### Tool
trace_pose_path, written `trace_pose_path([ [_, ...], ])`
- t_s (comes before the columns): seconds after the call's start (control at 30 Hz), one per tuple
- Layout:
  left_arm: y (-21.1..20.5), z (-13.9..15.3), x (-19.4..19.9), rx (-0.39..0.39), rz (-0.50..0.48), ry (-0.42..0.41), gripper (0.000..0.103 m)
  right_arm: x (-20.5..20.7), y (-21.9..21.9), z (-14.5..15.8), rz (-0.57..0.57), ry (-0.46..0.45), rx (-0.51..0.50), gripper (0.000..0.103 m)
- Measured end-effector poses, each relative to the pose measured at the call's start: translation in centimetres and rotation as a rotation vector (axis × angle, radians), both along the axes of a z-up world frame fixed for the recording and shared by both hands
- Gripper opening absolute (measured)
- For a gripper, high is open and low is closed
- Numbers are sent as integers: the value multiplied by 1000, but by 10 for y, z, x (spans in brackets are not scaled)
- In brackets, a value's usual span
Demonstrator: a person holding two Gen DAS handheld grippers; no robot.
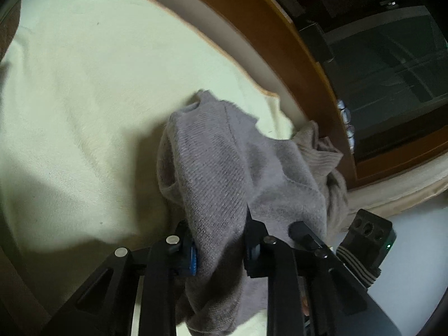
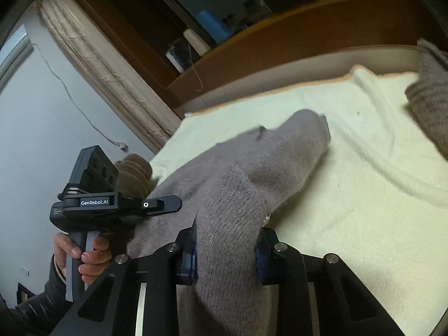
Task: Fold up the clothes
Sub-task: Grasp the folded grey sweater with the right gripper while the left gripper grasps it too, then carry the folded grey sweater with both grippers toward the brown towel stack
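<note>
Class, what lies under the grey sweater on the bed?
Under the sweater shows a pale yellow blanket spread over the bed. Whatever lies directly beneath the bunched knit is covered.

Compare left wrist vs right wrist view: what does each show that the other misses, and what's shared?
Left wrist only: glass cabinet front past the wooden bed frame.
Right wrist only: a hand on the left tool's grip, blue roll on a shelf, wall cable, curtain.
Both: grey knit sweater bunched on the cream blanket, each tool clamped on it: left tool, right tool.
</note>
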State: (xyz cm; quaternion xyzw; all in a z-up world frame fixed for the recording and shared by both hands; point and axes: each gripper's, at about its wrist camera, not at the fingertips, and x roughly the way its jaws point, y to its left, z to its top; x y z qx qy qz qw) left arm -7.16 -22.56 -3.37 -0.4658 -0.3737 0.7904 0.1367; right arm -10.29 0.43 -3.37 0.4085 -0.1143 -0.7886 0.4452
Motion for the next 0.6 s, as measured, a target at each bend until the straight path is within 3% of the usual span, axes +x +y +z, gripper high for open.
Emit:
trace_pose_path([
  [0.3,-39,63,42,45,46,139,25,24,-19,66,43,90,-80,30],
  [0.6,-125,155,136,-28,214,314,25,81,-99,147,215,215,-197,30],
])
